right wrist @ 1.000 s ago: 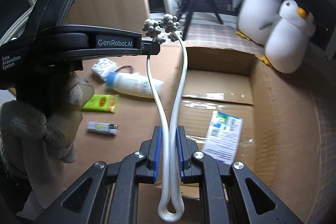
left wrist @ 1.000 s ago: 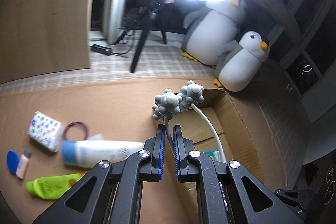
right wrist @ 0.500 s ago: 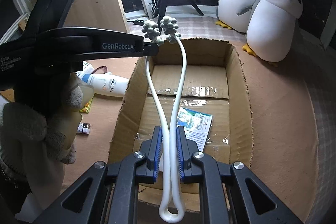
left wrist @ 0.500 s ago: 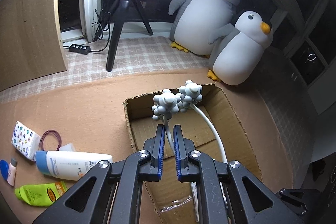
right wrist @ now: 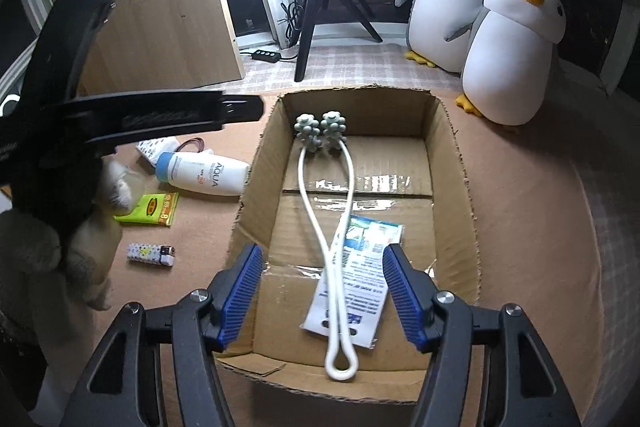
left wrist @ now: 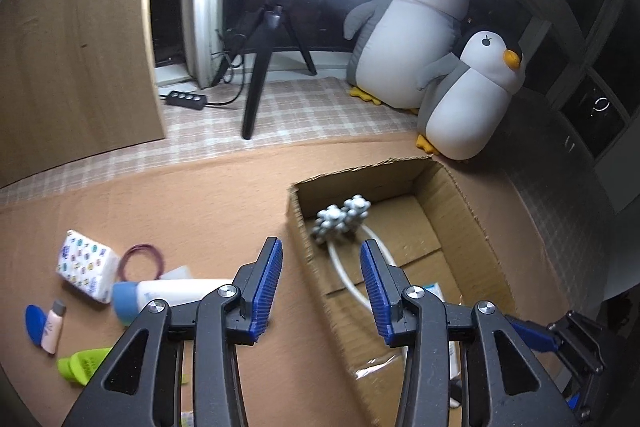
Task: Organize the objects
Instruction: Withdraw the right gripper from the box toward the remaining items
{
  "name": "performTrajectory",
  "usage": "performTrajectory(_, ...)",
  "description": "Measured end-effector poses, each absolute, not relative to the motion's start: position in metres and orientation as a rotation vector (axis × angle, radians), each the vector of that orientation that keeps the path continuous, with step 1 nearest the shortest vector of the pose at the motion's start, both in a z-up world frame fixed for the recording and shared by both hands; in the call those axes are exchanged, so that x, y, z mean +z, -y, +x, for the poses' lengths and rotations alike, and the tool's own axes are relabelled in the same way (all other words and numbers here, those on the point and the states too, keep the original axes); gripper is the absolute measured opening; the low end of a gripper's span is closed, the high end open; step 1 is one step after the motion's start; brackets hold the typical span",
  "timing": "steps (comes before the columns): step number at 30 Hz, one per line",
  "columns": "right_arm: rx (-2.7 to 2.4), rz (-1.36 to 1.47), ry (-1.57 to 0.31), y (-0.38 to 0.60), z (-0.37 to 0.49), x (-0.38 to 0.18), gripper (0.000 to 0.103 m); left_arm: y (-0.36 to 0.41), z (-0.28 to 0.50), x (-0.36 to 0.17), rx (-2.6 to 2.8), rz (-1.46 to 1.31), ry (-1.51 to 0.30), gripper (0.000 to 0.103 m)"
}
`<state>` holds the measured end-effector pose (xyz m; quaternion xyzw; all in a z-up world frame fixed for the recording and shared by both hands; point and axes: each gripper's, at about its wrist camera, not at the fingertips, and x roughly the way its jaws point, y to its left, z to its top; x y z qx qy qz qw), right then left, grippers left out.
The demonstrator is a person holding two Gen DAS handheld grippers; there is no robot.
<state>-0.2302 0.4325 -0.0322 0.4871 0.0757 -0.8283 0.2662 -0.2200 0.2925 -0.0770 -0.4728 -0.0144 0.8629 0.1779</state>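
A white looped massager with grey knobbed heads (right wrist: 325, 215) lies inside the open cardboard box (right wrist: 460, 187), partly over a blue and white packet (right wrist: 362, 279). It also shows in the left wrist view (left wrist: 340, 227) in the box (left wrist: 460, 211). My right gripper (right wrist: 322, 291) is open and empty above the box's near end. My left gripper (left wrist: 322, 285) is open and empty above the box's left wall. A white bottle (right wrist: 204, 173), a green packet (right wrist: 150, 209) and a lighter (right wrist: 151, 254) lie on the brown mat left of the box.
Left of the box also lie a patterned tissue pack (left wrist: 86, 265), a purple hair band (left wrist: 142, 259) and a small pink tube (left wrist: 54, 321). Two plush penguins (right wrist: 508, 51) stand behind the box at right. A ring light tripod (right wrist: 316, 23) stands at the back.
Both grippers opened and let go of the massager, which dropped into the box. Both grippers have pulled back and up from it.
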Motion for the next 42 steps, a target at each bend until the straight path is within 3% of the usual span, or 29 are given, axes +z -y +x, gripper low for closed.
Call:
performTrajectory(6, -2.241, 1.300, -0.187, -0.418, -0.215, -0.028, 0.059, -0.250, -0.202, -0.069, 2.480, -1.343, 0.031, 0.045)
performTrajectory(19, -2.271, 1.231, -0.119, -0.373, -0.172, -0.017, 0.059, -0.103, -0.153, -0.059, 2.603, -1.394, 0.062, 0.060)
performTrajectory(31, -2.191, 1.266, -0.143, -0.316, -0.131, -0.030, 0.059, 0.000, -0.103, -0.080, 2.655, -1.509, 0.124, 0.060)
performTrajectory(42, -2.150, 1.311, -0.097, -0.290, -0.116, -0.036, 0.059, 0.041, -0.086, -0.084, 2.697, -1.501, 0.139, 0.060)
